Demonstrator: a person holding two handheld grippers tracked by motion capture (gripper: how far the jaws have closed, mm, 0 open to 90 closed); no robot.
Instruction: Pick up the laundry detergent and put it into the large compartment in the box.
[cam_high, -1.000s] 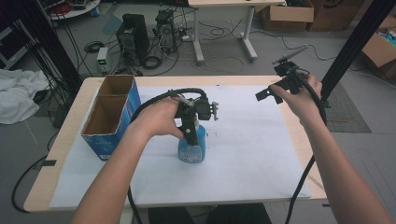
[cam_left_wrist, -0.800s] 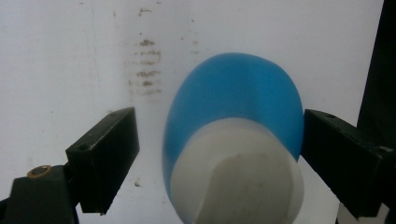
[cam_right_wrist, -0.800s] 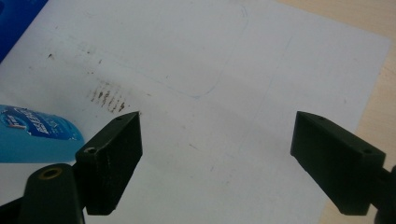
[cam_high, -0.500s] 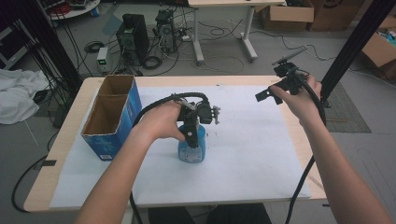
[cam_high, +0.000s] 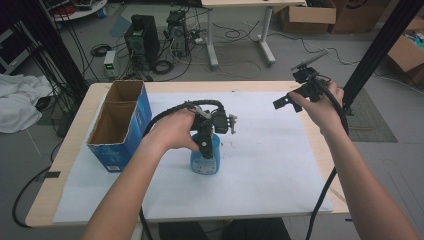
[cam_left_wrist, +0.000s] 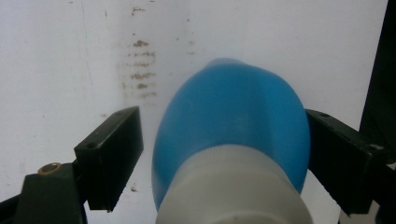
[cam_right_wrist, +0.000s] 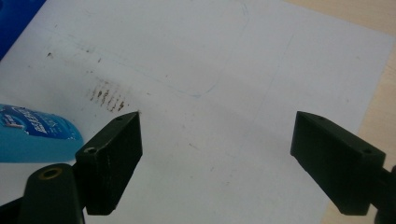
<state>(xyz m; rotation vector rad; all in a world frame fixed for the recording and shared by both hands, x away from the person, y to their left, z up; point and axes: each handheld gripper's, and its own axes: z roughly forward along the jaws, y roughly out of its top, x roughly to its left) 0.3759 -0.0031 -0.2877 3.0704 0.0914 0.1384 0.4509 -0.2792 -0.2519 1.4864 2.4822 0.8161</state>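
Closing in from above, the left gripper (cam_high: 206, 150) has its jaws on either side of the blue bottle (cam_left_wrist: 233, 126), which stands upright near the middle of the desk (cam_high: 75, 165) on the white paper (cam_high: 280, 170). They have just been narrowing: one pad seems to touch the bottle's side, the other is apart, so it is not yet gripped. A lift should wait. The right gripper (cam_right_wrist: 217, 163) hangs unclenched and empty over the desk's far right corner. The blue cardboard box (cam_high: 120, 125) sits at the left edge.
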